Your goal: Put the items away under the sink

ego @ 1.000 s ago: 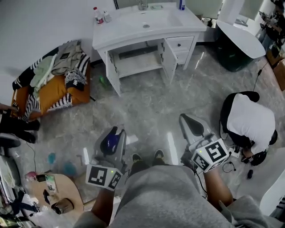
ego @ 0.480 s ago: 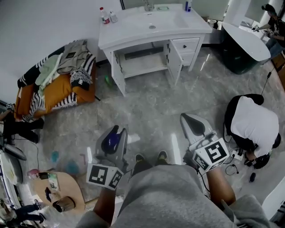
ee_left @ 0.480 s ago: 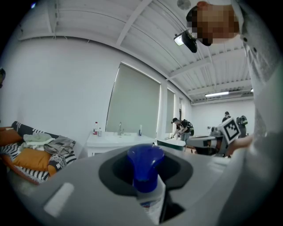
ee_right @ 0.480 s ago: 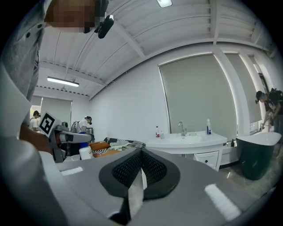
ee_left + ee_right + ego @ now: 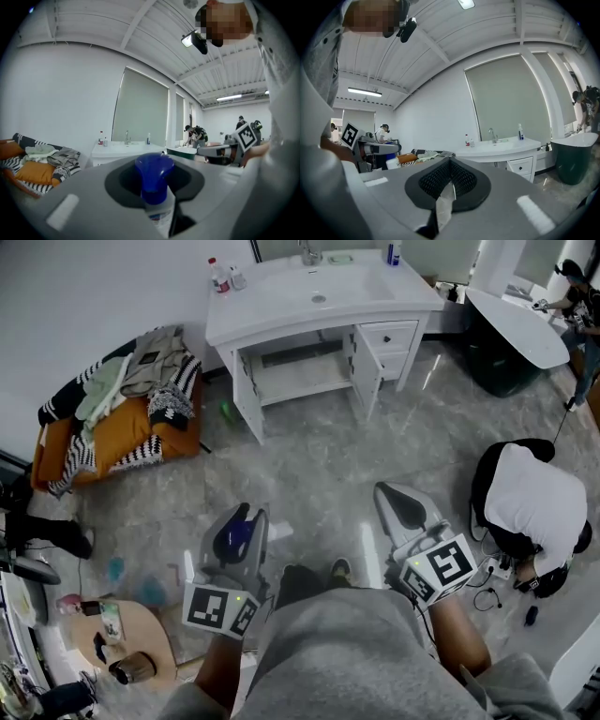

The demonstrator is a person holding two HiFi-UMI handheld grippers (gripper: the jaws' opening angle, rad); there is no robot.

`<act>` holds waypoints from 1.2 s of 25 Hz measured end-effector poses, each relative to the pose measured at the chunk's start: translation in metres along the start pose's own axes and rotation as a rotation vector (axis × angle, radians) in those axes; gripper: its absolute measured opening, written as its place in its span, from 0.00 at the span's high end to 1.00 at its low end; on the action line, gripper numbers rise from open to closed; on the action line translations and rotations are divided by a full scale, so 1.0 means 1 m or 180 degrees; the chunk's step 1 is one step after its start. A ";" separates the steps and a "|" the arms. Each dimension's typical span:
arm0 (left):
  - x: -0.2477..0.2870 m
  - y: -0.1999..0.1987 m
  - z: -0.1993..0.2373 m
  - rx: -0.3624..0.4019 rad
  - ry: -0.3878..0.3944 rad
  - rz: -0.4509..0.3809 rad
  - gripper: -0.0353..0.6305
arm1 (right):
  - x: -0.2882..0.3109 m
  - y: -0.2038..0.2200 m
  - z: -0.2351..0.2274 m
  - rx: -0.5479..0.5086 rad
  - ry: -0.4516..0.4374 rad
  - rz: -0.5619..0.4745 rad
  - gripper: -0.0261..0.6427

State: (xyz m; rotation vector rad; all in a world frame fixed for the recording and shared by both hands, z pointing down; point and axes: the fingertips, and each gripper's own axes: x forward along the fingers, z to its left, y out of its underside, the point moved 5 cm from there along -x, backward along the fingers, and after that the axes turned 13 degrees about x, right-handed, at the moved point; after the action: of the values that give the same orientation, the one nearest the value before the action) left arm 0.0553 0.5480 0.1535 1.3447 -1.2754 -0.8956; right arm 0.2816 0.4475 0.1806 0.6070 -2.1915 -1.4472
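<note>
My left gripper (image 5: 234, 532) is low in the head view, shut on a white bottle with a blue cap (image 5: 231, 536). In the left gripper view the blue cap (image 5: 153, 177) sticks up between the jaws. My right gripper (image 5: 399, 506) is shut on a thin whitish plastic piece (image 5: 444, 204), which shows only in the right gripper view. The white sink vanity (image 5: 319, 298) stands far ahead. Its cabinet under the sink (image 5: 298, 371) is open, with the door (image 5: 359, 367) swung out. Both grippers are well short of it.
An orange couch piled with clothes (image 5: 112, 418) is at the left. A person in a white shirt (image 5: 534, 507) crouches at the right. A dark green tub (image 5: 511, 334) stands right of the vanity. A round wooden table (image 5: 127, 648) is at the lower left. Bottles (image 5: 217, 276) stand on the vanity top.
The head view has shifted a little, so the vanity sits slightly lower and further right. Both grippers keep their hold and place.
</note>
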 end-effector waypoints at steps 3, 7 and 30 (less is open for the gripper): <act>-0.003 -0.002 -0.004 0.0014 -0.0003 0.0002 0.79 | -0.001 0.001 0.003 0.0003 -0.0041 0.0010 0.96; -0.005 -0.002 -0.009 0.0040 0.0025 0.0022 0.79 | -0.003 0.002 0.005 0.0025 -0.0101 -0.0012 0.97; 0.041 0.018 0.039 -0.0113 0.0121 0.0144 0.79 | 0.055 0.000 -0.007 0.0036 0.0003 0.0144 0.96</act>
State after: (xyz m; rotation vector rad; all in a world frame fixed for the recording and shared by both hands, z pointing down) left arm 0.0208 0.5024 0.1687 1.2943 -1.2504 -0.8538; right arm 0.2417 0.4100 0.1894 0.5581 -2.2000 -1.4120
